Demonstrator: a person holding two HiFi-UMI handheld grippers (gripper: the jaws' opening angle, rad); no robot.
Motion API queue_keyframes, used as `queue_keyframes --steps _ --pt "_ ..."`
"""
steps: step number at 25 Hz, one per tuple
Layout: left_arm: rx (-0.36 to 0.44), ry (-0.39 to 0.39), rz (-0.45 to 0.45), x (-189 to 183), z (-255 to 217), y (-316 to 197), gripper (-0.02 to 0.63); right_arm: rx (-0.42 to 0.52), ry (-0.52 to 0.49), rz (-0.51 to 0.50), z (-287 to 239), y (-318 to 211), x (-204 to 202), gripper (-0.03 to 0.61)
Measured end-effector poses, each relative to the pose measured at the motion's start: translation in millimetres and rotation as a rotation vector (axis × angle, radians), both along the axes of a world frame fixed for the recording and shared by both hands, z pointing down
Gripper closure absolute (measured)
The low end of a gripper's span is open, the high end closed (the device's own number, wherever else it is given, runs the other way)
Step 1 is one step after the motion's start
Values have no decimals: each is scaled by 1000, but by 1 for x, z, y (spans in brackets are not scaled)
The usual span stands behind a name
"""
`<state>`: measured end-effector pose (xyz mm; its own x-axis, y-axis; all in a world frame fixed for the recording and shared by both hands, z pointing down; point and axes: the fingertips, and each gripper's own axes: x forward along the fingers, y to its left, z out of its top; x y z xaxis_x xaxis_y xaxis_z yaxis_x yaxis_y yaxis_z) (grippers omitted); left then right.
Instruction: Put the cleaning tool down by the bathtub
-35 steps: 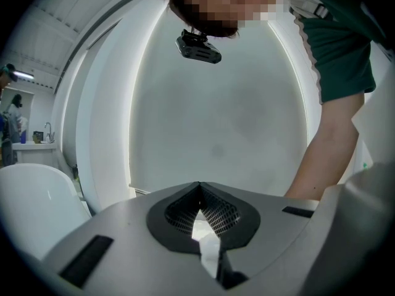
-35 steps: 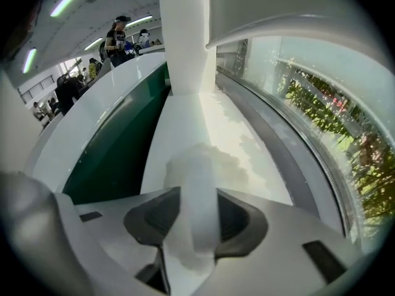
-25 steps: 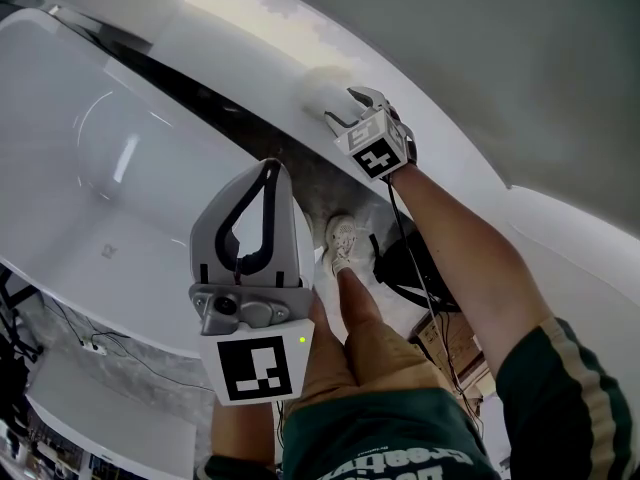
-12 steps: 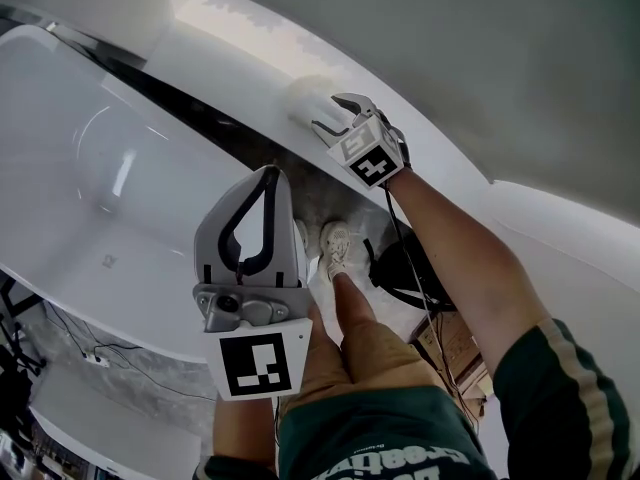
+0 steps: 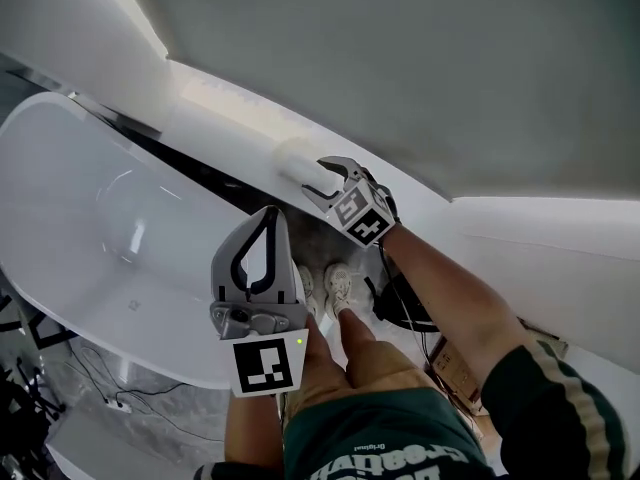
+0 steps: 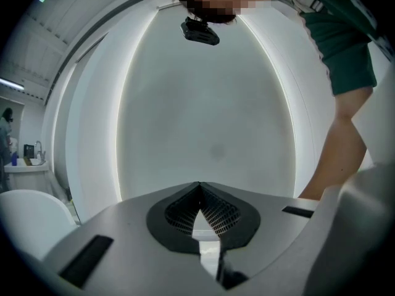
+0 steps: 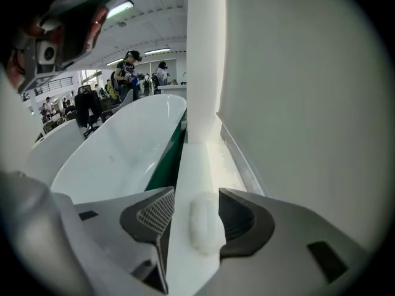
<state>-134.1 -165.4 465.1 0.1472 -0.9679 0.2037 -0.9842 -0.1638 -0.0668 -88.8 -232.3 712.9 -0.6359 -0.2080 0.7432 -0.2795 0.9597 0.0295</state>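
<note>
The cleaning tool (image 5: pixel 297 155), a small white fluffy pad, lies on the white ledge (image 5: pixel 215 108) between the wall and the bathtub (image 5: pixel 90 228). My right gripper (image 5: pixel 314 178) is at the pad, open. In the right gripper view the pad (image 7: pixel 202 224) rests on the ledge (image 7: pixel 192 159) between the spread jaws, close to the right one and apart from the left one, with my right gripper (image 7: pixel 196 196) over it. My left gripper (image 5: pixel 269 212) stands upright over the tub's near rim, shut and holding nothing. Its tips meet in the left gripper view (image 6: pixel 199 185).
The white wall (image 5: pixel 420 78) rises right behind the ledge. Between tub and ledge runs a dark gap down to the floor, where the person's shoes (image 5: pixel 340 290), a black object with cables (image 5: pixel 405 303) and a cardboard box (image 5: pixel 452 366) sit. People (image 7: pixel 131 68) stand far beyond the tub (image 7: pixel 117 147).
The head camera has tilted, so both grippers sit lower in view. My right gripper has slid a little left along the ledge and stays at the pad. The left gripper stays upright and shut.
</note>
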Motion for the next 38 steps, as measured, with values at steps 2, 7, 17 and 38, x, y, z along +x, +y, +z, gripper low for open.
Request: queue_keyframes --steps 2,7,17,38 --pt "0 2 3 2 -13 1 607 10 -32 13 -25 6 3 348" --pt "14 -5 17 10 -46 3 607 29 -80 52 -74 11 12 364" --pt "74 -38 52 28 -115 9 607 59 -193 111 -175 42 30 364" --pt "163 -112 142 73 -210 20 607 303 -611 135 -420 73 66 364"
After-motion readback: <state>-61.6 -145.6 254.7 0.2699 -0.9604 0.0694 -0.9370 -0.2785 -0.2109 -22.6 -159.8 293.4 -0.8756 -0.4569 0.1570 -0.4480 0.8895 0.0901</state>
